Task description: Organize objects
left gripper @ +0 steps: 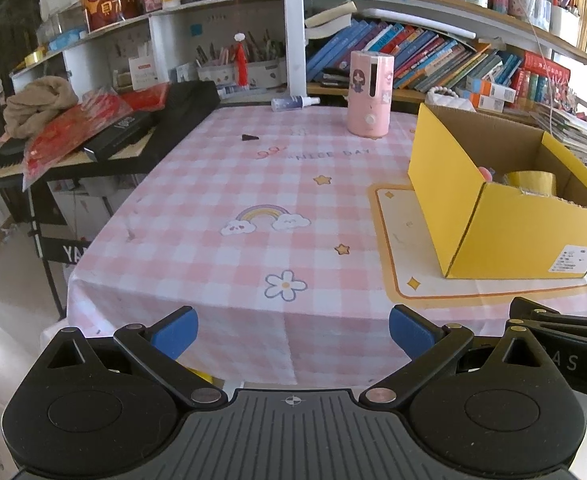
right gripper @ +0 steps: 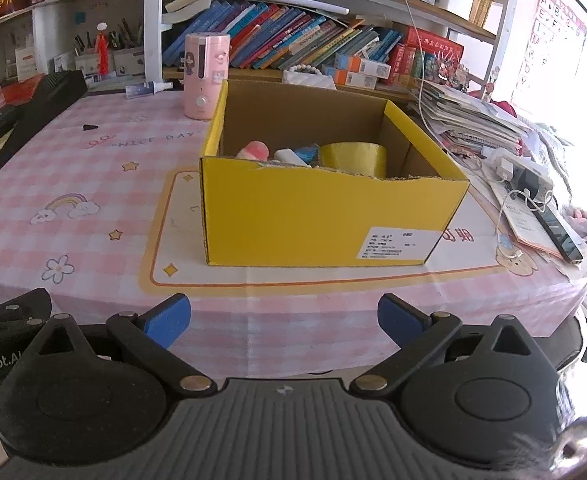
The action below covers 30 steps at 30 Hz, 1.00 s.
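A yellow cardboard box [right gripper: 317, 216] stands open on the pink checked tablecloth [right gripper: 93, 168]; it also shows at the right of the left wrist view [left gripper: 493, 236]. Inside lie a yellow tape roll [right gripper: 353, 158], a pink-and-white soft object [right gripper: 255, 150] and a white-and-blue item [right gripper: 297, 155]. The tape roll shows in the left wrist view too [left gripper: 531, 182]. My left gripper [left gripper: 293, 330] is open and empty at the table's front edge. My right gripper [right gripper: 284, 320] is open and empty, in front of the box.
A pink cylindrical humidifier [left gripper: 369, 94] and a small spray bottle [left gripper: 293, 102] stand at the back. A small dark triangular piece [left gripper: 249, 137] lies on the cloth. A black keyboard with red packets [left gripper: 93, 132] sits left. Papers, a charger and a phone [right gripper: 557, 228] lie right.
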{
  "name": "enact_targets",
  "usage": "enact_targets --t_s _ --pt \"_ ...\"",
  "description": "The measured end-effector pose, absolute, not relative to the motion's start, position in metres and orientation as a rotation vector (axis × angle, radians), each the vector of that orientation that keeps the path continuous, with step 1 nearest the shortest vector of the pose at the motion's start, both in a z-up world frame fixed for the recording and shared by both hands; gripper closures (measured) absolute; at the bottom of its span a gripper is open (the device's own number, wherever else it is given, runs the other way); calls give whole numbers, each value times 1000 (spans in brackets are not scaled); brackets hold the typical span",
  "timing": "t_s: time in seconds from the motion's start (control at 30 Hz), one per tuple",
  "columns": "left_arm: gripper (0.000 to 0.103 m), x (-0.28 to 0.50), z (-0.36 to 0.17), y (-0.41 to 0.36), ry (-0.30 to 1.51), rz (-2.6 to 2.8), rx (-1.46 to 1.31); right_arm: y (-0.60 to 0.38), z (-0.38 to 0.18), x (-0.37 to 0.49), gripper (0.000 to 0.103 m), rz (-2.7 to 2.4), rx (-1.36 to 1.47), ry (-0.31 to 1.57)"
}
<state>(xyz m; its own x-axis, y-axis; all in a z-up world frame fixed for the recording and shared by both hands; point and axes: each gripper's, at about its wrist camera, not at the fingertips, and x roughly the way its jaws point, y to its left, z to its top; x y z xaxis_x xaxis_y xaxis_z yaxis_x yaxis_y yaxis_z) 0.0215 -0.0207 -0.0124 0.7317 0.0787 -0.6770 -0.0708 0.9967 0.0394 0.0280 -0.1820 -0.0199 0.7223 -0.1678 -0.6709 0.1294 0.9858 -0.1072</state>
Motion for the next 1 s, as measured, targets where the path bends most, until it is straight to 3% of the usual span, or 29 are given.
enact_targets --t_s 1.0 --pt "0 26 -8 -11 732 79 -4 -174 -15 33 2 -153 -52 719"
